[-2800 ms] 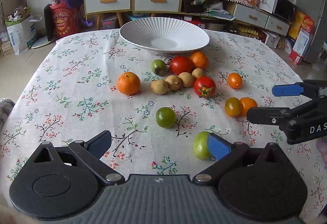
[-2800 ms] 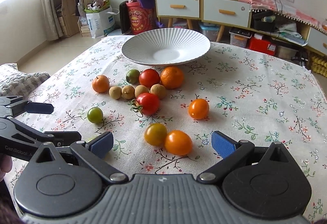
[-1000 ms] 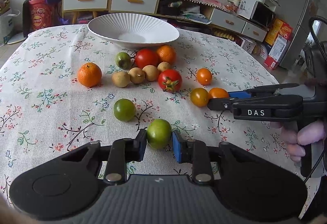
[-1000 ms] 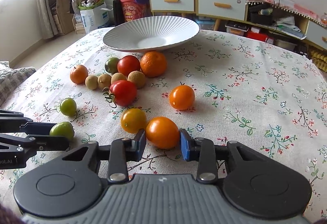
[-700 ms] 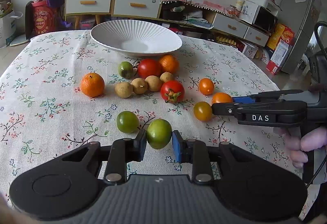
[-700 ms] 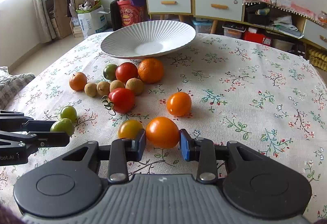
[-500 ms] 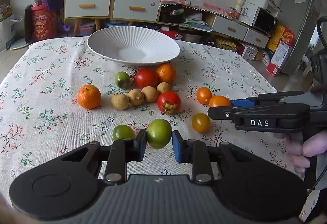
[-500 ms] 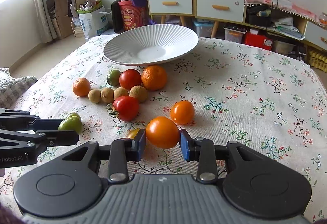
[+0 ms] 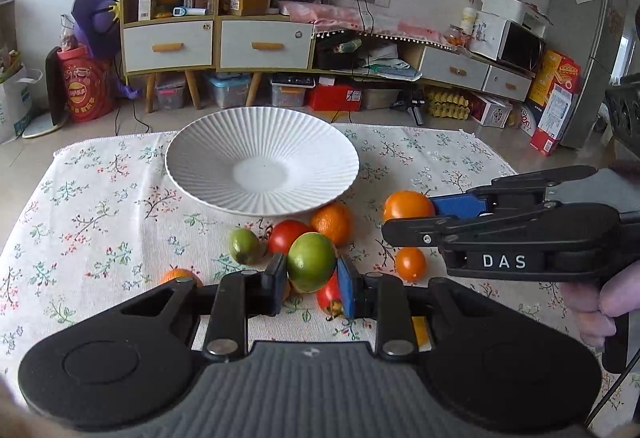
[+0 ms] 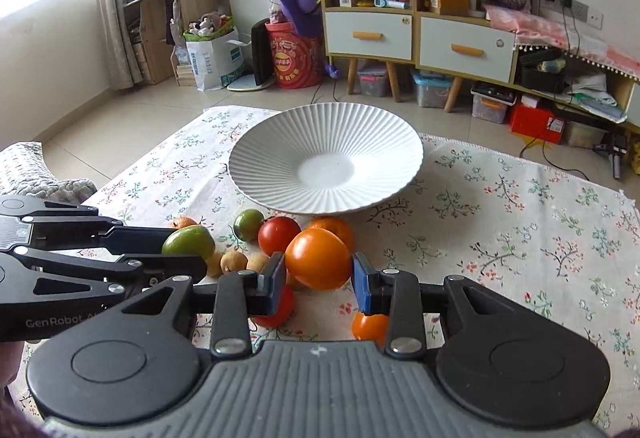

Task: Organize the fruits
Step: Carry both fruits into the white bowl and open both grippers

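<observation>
Your left gripper (image 9: 312, 276) pinches the round green fruit (image 9: 312, 261), your right gripper (image 10: 319, 280) pinches the smooth orange tomato (image 10: 318, 258); lower both gently into the white ribbed ceramic plate (image 9: 200, 174) before you open them.

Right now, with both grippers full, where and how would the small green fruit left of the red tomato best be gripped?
Grip the small green fruit across its widest middle, coming from above. It is round, so only its widest part gives the pads purchase. The red tomato sits close on its right, so place the fingers front and back, probably, not left and right.
</observation>
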Demonstrator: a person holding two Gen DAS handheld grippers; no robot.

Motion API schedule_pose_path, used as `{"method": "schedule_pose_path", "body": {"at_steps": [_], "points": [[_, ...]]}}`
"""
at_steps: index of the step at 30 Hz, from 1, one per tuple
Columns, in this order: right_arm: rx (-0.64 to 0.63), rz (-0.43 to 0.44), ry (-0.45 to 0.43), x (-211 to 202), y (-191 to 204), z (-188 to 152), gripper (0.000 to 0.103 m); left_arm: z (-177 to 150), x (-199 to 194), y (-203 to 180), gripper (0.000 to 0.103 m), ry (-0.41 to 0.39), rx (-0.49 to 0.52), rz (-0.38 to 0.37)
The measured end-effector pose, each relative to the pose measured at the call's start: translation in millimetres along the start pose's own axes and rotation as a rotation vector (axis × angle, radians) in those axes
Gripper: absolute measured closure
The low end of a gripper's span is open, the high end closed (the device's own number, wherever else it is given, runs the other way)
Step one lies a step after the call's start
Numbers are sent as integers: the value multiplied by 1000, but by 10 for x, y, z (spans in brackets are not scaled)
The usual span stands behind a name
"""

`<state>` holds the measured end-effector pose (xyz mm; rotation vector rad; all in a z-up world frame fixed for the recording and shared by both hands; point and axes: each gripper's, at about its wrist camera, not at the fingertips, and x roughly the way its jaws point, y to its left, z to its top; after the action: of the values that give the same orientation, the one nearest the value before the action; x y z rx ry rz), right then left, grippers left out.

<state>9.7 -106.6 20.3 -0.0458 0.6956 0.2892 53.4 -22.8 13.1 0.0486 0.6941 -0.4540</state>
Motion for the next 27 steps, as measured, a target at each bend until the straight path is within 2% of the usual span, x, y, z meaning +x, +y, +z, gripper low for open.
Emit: {"method": "schedule_pose_path", "body": {"at_steps": [8,21,27], "points": [[-52,41,-4,173,-100,208,71,310,329,153,89,17,39,14],[-187,43,17,559,-144,457,71,346,824,297,89,14,82,23],[-168,52,11,728,-204,480,72,413,999,336,89,7,113,61]]}}
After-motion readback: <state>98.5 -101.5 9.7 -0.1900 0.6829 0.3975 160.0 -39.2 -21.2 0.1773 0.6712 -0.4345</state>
